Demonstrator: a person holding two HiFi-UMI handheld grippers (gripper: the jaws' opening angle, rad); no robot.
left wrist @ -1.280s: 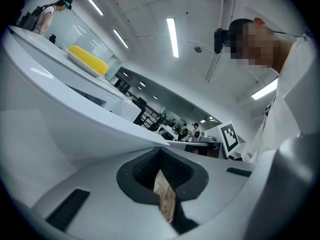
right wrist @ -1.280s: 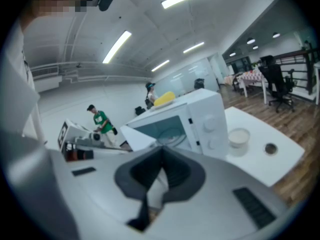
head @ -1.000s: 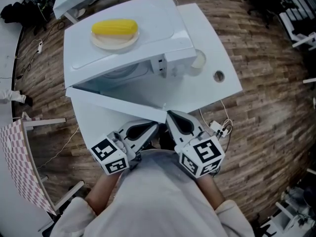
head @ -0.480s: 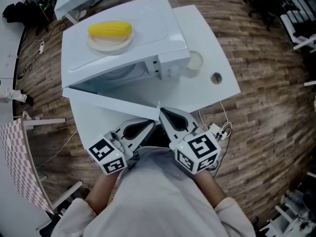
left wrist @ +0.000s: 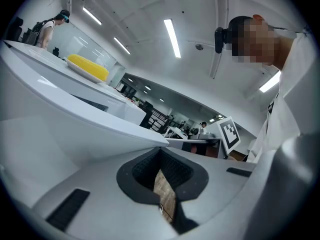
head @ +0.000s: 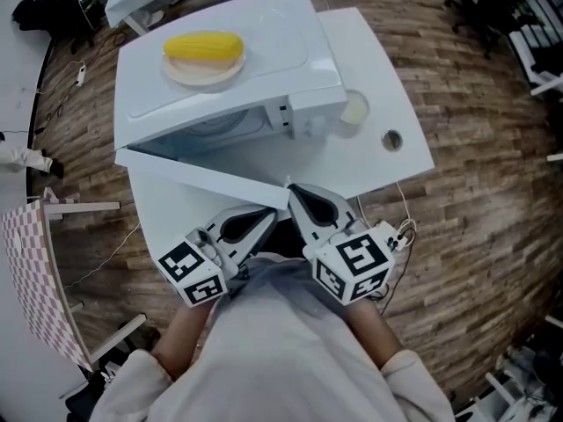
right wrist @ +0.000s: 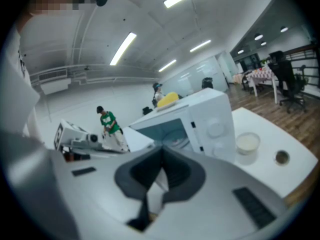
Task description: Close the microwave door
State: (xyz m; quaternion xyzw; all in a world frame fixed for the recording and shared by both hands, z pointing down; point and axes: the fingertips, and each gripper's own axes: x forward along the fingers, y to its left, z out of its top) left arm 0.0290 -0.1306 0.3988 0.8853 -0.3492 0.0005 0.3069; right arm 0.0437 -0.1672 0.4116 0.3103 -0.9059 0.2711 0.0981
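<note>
The microwave [head: 229, 69] sits on the far left part of the white table [head: 374, 55], its left side near the table's left edge. Its door [head: 202, 178] hangs wide open, swung out toward the person, with the free end reaching the table's near edge. A corn cob [head: 204, 46] lies on a plate [head: 204, 75] on top of the microwave. A small bowl [head: 354, 108] stands just beside the microwave's right side, and a round hole [head: 391, 139] shows near the table's right edge.

Both grippers are held close to the person's body. The left gripper [head: 271, 214] has its jaws pressed together on nothing, just below the door's free corner. The right gripper [head: 295, 190] is likewise pressed together and empty – its tip is at the door's free end, possibly touching it.
</note>
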